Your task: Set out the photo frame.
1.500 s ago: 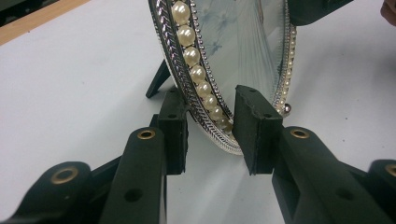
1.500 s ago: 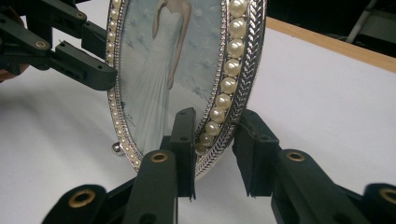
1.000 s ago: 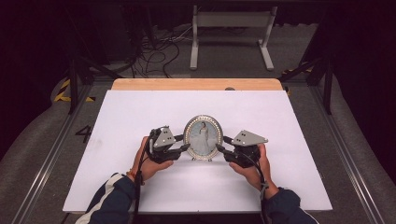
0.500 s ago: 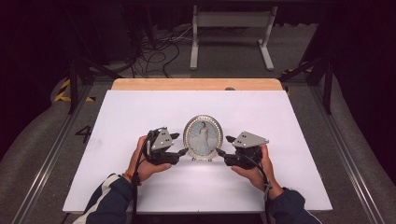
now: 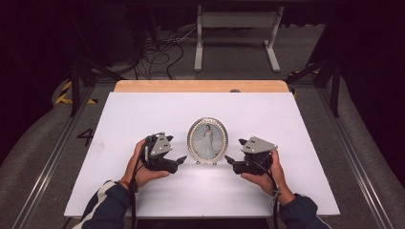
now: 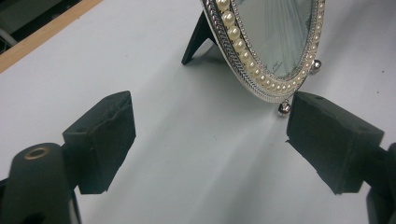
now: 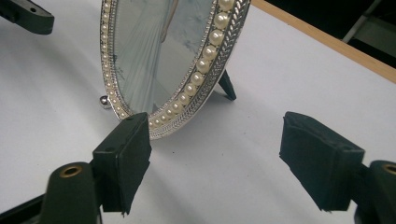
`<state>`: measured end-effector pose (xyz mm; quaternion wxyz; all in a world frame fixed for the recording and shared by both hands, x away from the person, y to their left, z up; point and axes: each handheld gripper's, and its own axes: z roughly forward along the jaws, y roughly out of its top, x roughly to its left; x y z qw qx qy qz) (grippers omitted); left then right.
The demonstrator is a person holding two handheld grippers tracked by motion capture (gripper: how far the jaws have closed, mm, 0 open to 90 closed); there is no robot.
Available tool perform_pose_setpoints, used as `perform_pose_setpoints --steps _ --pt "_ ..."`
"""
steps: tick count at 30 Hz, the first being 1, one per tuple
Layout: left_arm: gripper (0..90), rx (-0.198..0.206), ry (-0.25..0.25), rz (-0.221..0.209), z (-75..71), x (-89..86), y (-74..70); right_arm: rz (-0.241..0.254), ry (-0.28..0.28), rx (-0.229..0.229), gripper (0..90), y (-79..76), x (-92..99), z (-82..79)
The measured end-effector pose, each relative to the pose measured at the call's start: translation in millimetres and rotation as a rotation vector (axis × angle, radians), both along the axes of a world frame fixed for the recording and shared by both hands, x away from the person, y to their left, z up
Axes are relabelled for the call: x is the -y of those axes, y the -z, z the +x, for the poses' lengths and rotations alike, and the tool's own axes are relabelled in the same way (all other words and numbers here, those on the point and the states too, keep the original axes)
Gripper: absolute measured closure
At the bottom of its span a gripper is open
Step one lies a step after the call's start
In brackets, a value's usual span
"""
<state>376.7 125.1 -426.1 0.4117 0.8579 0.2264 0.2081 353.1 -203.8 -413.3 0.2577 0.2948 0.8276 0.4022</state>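
**Both grippers spread wide beside a standing oval frame**

Left gripper point(image 5: 180, 160) sits low over the white table point(image 5: 143, 114), held in the person's left hand point(image 5: 138, 167), its tips pointing toward the oval picture frame point(image 5: 207, 140). Its jaws have just been opening and now stand spread apart with only bare table between them. In the left gripper view the frame's lower rim point(image 6: 261, 79) and one small ball foot point(image 6: 283, 108) lie just beside the far jaw pad point(image 6: 327, 135), close but not pressed by it.

At the centre, the oval frame stands upright on the table between the two grippers, leaning slightly on a dark back prop point(image 6: 196, 39). Its silver border carries a ring of pearl beads, and it holds a picture of a figure in a long pale dress.

Right gripper point(image 5: 228, 160), in the person's right hand point(image 5: 265, 176), mirrors the first from the other side. Its jaws have also just been opening and stand wide, gripping nothing. In the right gripper view the frame's bottom edge point(image 7: 177, 116) lies just behind the near pad point(image 7: 123, 158); whether they touch I cannot tell.

Beyond the white surface, a wooden strip point(image 5: 200, 86) runs along the table's far edge.
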Motion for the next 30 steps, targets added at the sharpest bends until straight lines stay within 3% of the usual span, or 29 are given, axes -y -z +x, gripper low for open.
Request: perform_pose_setpoints --steps 9,11,16,30 --pt "13.2 0.024 -0.045 -0.006 -9.5 -16.7 -2.7 -0.022 0.001 0.024 22.9 -6.3 5.8 -4.8" --pt "13.2 0.025 -0.055 -0.002 -11.7 -20.3 -2.4 -0.004 0.004 0.024 22.7 -8.4 10.0 -6.3" --pt "12.7 0.034 -0.055 0.016 -17.2 -29.2 -2.1 -0.019 0.009 0.026 21.8 -9.0 16.0 -10.2" --pt "11.9 0.042 -0.07 0.034 -27.1 -52.2 1.2 -0.001 0.064 0.029 19.3 -5.4 46.2 -19.6"
